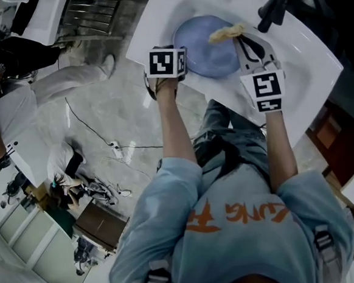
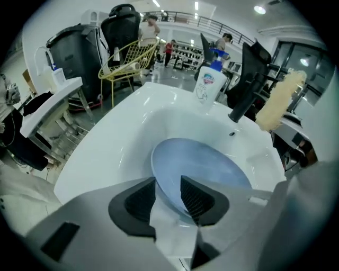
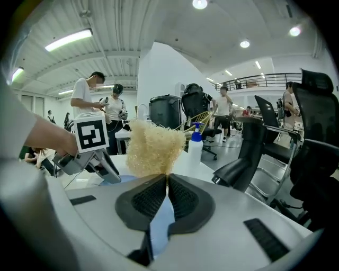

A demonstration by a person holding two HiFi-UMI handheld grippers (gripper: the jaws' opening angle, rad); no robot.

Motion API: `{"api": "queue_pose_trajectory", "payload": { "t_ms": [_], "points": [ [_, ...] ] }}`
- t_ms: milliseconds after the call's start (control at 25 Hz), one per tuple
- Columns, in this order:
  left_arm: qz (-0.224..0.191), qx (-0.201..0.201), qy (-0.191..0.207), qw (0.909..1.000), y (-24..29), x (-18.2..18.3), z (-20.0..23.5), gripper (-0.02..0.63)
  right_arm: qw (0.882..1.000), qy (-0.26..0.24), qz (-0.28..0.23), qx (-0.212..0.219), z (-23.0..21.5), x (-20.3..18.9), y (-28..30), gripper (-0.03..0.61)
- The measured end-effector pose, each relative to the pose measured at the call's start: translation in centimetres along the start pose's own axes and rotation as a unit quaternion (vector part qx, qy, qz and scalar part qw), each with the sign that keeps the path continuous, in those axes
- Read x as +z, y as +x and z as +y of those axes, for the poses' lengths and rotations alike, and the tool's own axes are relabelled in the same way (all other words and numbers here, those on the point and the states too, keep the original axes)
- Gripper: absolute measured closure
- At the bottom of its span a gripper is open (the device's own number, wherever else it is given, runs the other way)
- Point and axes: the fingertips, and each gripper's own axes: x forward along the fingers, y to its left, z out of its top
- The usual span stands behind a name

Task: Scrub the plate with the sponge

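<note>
Left gripper [image 2: 168, 185] sits with its jaws apart and pressing on nothing, the near rim of the plate [image 2: 212, 164] showing in the gap, while the plate itself lies in the sink [image 1: 304, 54] basin. Right gripper [image 3: 167, 182] is clamped on the sponge [image 3: 153, 148], held up over the plate's far right edge, so the scrub is a drop down and leftward for the right hand. Watch the faucet [image 1: 273, 8] just right of the sponge and the bottle [image 2: 209, 82] on the back rim.
</note>
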Motion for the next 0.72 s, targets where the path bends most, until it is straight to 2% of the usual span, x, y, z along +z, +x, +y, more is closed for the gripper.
{"api": "queue_pose_trajectory", "payload": {
  "t_ms": [120, 320, 440, 560, 720],
  "points": [
    [0.045, 0.001, -0.008, 0.9989, 0.8, -0.5, 0.2, 0.469, 1.0, 0.006, -0.002, 0.008, -0.4, -0.2, 0.0, 0.563],
    [0.084, -0.01, -0.038, 0.9957, 1.1, -1.0, 0.0, 0.469, 1.0, 0.011, -0.007, 0.021, -0.4, -0.1, -0.1, 0.563],
    [0.099, -0.014, -0.048, 0.9938, 1.6, -1.2, 0.0, 0.477, 1.0, 0.012, -0.008, 0.027, -0.5, 0.1, -0.2, 0.563],
    [0.114, -0.008, -0.054, 0.9919, 1.9, -1.4, 0.1, 0.514, 0.999, 0.015, -0.008, 0.027, -0.6, 0.2, -0.2, 0.563],
    [0.107, 0.0, -0.067, 0.992, 2.1, -0.9, 0.3, 0.534, 1.0, 0.022, -0.006, 0.018, -1.3, 0.0, -0.3, 0.563]
  ]
}}
